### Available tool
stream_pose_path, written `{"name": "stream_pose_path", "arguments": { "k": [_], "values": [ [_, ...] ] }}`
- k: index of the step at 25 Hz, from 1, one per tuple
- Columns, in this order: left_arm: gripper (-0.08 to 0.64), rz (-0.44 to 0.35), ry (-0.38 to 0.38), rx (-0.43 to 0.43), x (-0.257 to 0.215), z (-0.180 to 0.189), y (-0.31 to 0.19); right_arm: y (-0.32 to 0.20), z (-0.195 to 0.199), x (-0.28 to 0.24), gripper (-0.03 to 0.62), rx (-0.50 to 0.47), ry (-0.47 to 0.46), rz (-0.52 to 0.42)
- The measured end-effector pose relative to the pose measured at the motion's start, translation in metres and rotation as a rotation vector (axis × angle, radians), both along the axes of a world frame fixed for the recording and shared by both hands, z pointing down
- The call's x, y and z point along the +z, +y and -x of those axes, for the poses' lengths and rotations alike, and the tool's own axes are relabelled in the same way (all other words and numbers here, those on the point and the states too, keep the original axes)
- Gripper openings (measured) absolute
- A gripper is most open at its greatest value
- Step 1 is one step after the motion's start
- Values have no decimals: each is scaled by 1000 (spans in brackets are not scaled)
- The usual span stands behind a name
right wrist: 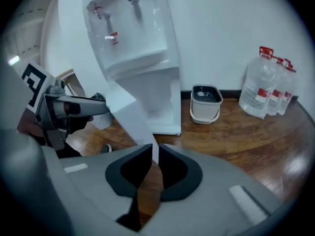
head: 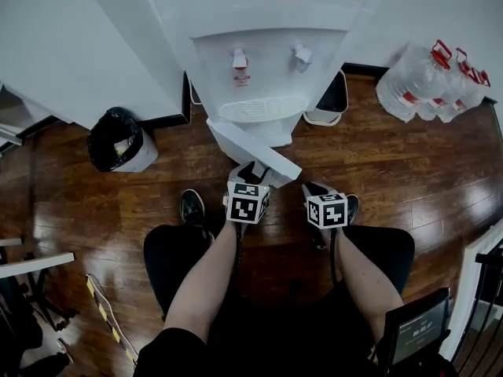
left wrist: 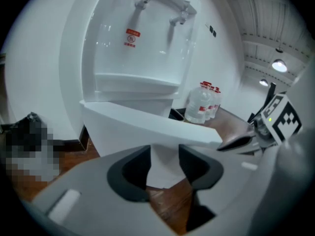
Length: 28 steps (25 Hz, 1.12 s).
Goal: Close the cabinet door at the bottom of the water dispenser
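The white water dispenser [head: 267,53] stands against the wall, its bottom cabinet door [head: 251,146] swung out towards me. My left gripper [head: 250,173] is at the door's free end. In the left gripper view [left wrist: 164,167] its jaws stand apart, with the door's [left wrist: 147,122] lower face showing between them and no pad pressing on it. My right gripper [head: 309,188] hangs just right of the door's corner. In the right gripper view [right wrist: 155,163] its jaws are closed to a thin slit; the door's [right wrist: 130,114] corner ends at that slit and wooden floor shows through it.
A bin with a black bag [head: 118,140] stands left of the dispenser and a white bucket [head: 330,100] at its right. Several large water bottles [head: 428,85] stand at the far right. My legs and a shoe [head: 192,207] are on the wooden floor below the grippers.
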<state>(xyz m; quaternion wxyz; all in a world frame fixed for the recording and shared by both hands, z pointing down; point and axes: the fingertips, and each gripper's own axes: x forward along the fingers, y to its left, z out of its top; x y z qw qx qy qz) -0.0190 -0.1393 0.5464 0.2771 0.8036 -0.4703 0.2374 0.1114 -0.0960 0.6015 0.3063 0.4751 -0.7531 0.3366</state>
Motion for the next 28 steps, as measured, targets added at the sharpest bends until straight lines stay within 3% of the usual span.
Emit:
{"name": "stream_pose_path", "arguments": {
  "k": [2,5,7,12,18,21,22,24,28],
  "values": [
    [198,6,9,9,1,-3,-2,2,10,4,56,-24,-40,17],
    [198,16,19,19,1,-5,-7,-14,22,-2,189,-74,14,-52],
    [197,25,13,15,3,-1,-9,-26,35,-7,232,-102,32,-79],
    [198,60,-11,-29,15,18,-16,-45,36,-11,232,-68,62,-89],
    [210,-25,-170,-111,31,47,-41,-66,22,-16,213,-91,137,-167],
    [216,-46,-166,-155,28,51,-55,-71,24,-12,220,-142,162,-183],
    [216,-47,-160,-162,29,51,-58,-72,26,-12,268,-167,186,-183],
    [216,-46,-150,-166,29,48,-64,-74,29,-13,284,-217,252,-176],
    [216,-32,-151,-147,32,40,-69,-84,28,4,299,-158,217,-116]
  ]
}}
